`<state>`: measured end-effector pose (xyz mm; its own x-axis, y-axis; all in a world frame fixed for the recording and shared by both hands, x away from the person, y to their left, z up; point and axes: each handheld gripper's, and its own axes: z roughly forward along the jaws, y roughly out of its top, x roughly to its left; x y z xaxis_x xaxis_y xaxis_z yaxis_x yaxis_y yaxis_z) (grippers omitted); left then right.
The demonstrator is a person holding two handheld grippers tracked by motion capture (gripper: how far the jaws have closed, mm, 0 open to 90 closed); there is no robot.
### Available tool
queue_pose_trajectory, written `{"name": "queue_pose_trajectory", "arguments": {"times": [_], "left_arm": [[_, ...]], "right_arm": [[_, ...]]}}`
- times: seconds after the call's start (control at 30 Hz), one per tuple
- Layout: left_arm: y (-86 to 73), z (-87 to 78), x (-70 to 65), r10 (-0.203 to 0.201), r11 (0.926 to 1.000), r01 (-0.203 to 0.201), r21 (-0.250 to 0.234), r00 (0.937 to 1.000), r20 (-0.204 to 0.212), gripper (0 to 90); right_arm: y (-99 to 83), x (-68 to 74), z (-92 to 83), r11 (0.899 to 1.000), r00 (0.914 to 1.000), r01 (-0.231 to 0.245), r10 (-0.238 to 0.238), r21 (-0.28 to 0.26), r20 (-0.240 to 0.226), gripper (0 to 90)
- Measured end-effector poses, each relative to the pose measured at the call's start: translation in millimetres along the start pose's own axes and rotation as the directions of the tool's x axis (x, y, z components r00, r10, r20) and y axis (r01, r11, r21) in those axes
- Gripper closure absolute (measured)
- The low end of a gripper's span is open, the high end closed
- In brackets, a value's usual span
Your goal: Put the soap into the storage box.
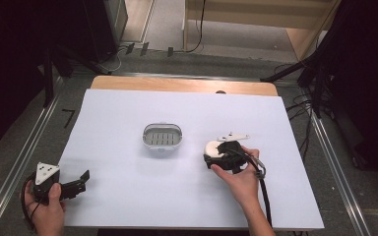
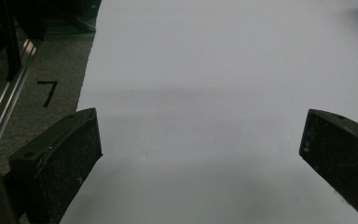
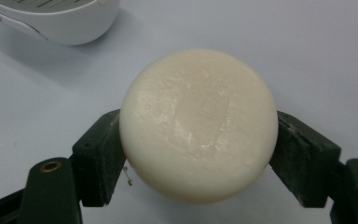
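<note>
I have the right gripper (image 1: 215,151) clamped on the round cream soap bar (image 3: 198,125), its pads pressing both sides, just to the right of the white soap dish (image 1: 162,136). My left gripper (image 1: 81,179) sits well left of the dish and nearer the person, jaws wide apart over the bare white sheet (image 2: 223,70).

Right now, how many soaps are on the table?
1. The round soap is clamped in the right gripper, right of the soap dish.
</note>
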<state>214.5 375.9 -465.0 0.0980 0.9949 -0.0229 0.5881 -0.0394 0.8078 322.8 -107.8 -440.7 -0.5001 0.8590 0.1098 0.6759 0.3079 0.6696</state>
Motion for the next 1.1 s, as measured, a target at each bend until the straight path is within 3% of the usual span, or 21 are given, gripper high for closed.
{"name": "queue_pose_trajectory", "arguments": {"times": [1.1], "left_arm": [[0.3, 0.6, -0.2, -0.001, 1.0, 0.001, 0.009, 1.0, -0.003, 0.0]], "right_arm": [[26.6, 18.7, 9.1, 0.999, 0.9987, 0.041, -0.041, -0.007, -0.03, 25.4]]}}
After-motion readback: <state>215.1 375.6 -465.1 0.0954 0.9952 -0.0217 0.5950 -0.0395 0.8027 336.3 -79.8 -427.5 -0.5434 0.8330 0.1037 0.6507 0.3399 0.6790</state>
